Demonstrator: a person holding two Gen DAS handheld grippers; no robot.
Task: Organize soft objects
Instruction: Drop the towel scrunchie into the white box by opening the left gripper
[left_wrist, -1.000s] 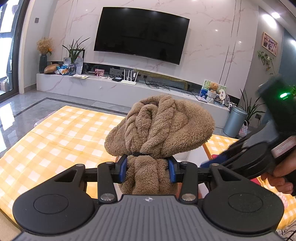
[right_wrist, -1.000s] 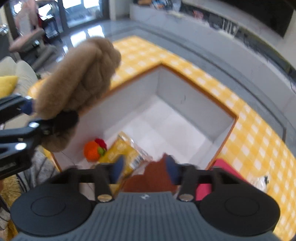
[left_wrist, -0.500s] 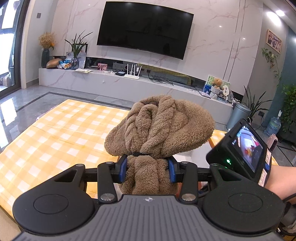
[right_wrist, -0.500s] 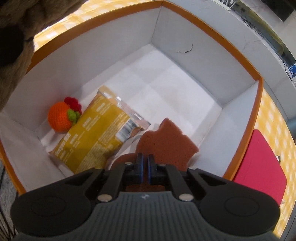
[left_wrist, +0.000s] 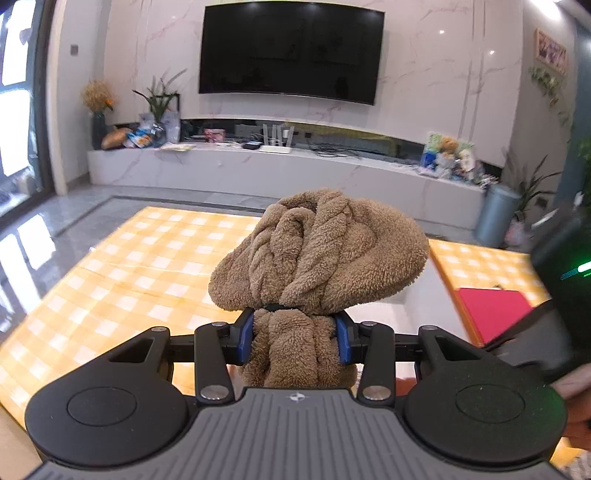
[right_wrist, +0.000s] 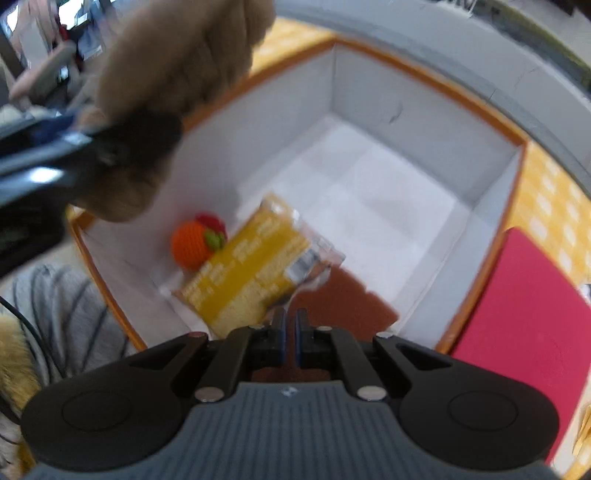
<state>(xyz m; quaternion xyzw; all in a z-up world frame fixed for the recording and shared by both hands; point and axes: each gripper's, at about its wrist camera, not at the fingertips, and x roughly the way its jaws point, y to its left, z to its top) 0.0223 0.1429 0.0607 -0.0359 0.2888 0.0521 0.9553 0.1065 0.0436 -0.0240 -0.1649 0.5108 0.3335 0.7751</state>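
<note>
Left gripper (left_wrist: 294, 339): clamped on brown fleece bundle (left_wrist: 317, 258), held above near-left corner of white box (right_wrist: 388, 122).
Right gripper (right_wrist: 290, 341): fully closed, nothing between pads, poised over box interior.
Box contents: crocheted orange (right_wrist: 194, 245), yellow snack packet (right_wrist: 251, 273), brown sponge piece (right_wrist: 343, 302), all on floor at near side.
Beside box, on yellow checked cloth (left_wrist: 140, 266): red pad (right_wrist: 524, 310).

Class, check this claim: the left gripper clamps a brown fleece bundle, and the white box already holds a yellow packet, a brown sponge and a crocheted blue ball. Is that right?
Not quite. The crocheted ball is orange, not blue, as the right wrist view shows. The rest stands: the left gripper clamps the brown fleece bundle, and the white box holds the yellow packet and brown sponge.
</note>
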